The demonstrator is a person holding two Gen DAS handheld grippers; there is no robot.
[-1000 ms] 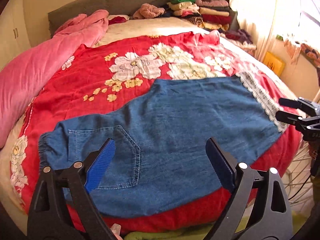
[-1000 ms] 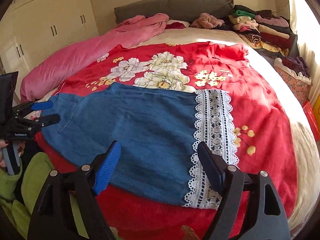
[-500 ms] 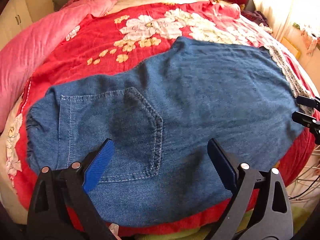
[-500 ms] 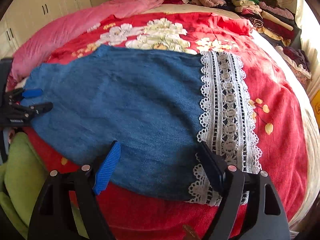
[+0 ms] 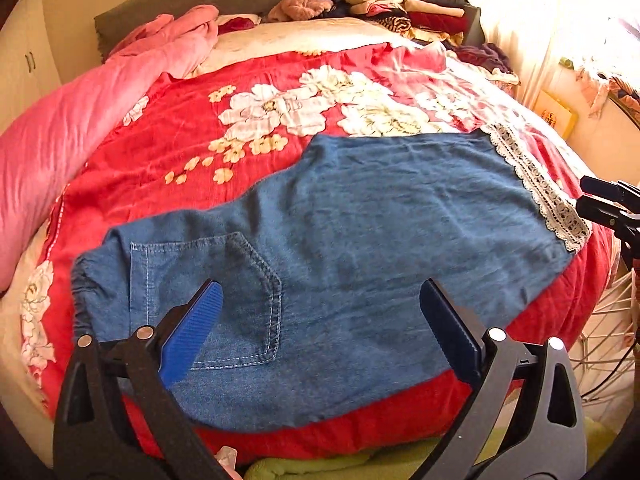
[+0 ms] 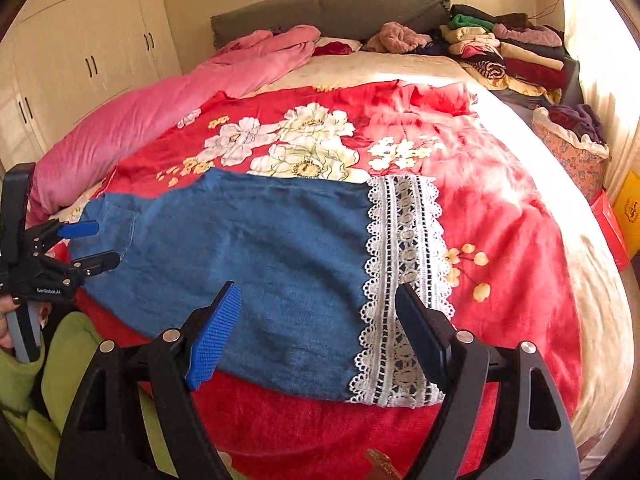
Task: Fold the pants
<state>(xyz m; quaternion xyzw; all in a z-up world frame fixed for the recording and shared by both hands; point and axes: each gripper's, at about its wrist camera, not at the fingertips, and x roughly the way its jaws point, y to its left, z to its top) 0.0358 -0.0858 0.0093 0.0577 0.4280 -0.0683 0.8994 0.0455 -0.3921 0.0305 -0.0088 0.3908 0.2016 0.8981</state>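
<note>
pants (image 5: 360, 248) flat at bed's (image 6: 592, 280) near edge, fold layers unclear | left gripper (image 5: 320, 320), right gripper (image 6: 320, 320): I see both just spread apart, empty | my hand (image 6: 6, 320) cut off

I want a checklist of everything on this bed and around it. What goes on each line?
Surface: red flowered blanket spread over the bed.
Job's things: blue pants lying flat, white lace hem to the right, back pocket up.
Clutter: pink quilt along the left; folded clothes stacked at the head.
Grippers: left gripper and right gripper open, jaws just widened, holding nothing.
Cables: dark cable by the bed's right edge.
Surroundings: white wardrobe, grey headboard.
</note>
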